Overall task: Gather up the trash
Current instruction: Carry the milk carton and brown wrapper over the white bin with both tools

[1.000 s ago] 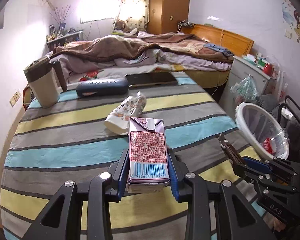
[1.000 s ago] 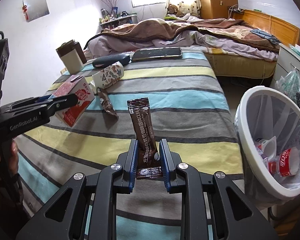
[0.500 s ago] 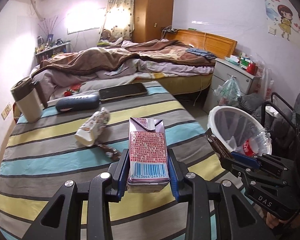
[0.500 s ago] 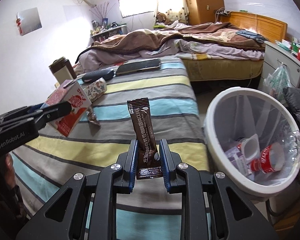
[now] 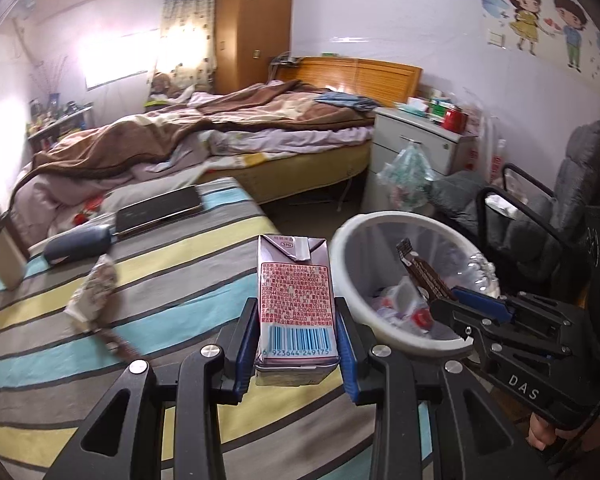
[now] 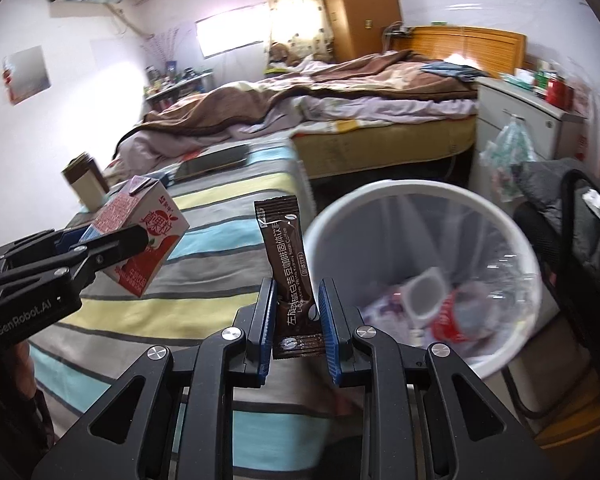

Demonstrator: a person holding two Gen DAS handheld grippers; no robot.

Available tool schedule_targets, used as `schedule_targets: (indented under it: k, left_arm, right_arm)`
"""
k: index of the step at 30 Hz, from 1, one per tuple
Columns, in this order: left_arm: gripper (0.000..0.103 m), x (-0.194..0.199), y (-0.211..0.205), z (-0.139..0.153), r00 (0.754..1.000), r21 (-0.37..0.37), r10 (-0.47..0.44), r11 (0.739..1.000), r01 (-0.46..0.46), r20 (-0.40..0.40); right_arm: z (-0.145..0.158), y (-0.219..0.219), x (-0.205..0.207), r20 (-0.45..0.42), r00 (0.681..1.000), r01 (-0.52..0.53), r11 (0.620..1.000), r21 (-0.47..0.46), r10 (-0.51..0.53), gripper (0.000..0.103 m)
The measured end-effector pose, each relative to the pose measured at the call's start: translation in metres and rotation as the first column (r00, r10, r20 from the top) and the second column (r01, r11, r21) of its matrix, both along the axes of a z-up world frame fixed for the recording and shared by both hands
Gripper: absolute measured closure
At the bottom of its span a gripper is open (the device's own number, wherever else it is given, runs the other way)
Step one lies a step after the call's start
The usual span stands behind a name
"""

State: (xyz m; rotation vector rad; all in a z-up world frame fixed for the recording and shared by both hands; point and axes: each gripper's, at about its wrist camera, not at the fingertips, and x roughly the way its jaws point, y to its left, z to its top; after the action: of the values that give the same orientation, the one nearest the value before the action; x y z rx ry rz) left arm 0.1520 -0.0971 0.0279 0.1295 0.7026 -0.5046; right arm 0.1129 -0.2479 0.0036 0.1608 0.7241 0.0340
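Observation:
My left gripper [image 5: 298, 336] is shut on a pink drink carton [image 5: 296, 300], held upright above the striped bed near the white trash bin [image 5: 354, 240]. My right gripper [image 6: 296, 312] is shut on a brown coffee sachet [image 6: 286, 256], held upright just left of the bin [image 6: 512, 224]. The right gripper with the sachet [image 5: 422, 274] reaches over the bin's rim in the left wrist view. The left gripper with the carton [image 6: 140, 228] shows at the left of the right wrist view. The bin holds a red can and other wrappers.
On the striped bedcover [image 5: 172, 268] lie a crumpled paper cup [image 5: 94, 288], a brown wrapper [image 5: 118, 344], a dark case [image 5: 78, 242], a tablet [image 5: 158, 210] and a mug [image 5: 0, 246]. A nightstand [image 5: 412, 148] and a dark chair [image 5: 540, 220] stand behind the bin.
Both grippers have swung right with their loads, away from the bed's middle and toward the bin. The sachet now reaches over the bin's rim. Both grips are unchanged.

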Motion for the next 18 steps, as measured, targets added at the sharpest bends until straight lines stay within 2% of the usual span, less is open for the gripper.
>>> schedule_targets:
  k: [7,18]
  left_arm:
    - [0.067,0.002,-0.046,-0.002,0.998,-0.003,-0.069,0.998,0.069,-0.013]
    - [0.067,0.010,-0.095,-0.022,0.989,-0.006,-0.131,0.991,0.131,-0.068]
  right_arm:
    - [0.000,-0.034,-0.006,-0.001,0.996,0.086,0.996,-0.004,-0.086,0.079]
    - [-0.011,-0.069,0.000,-0.050,0.983,0.173,0.985,-0.023,-0.174,0.079]
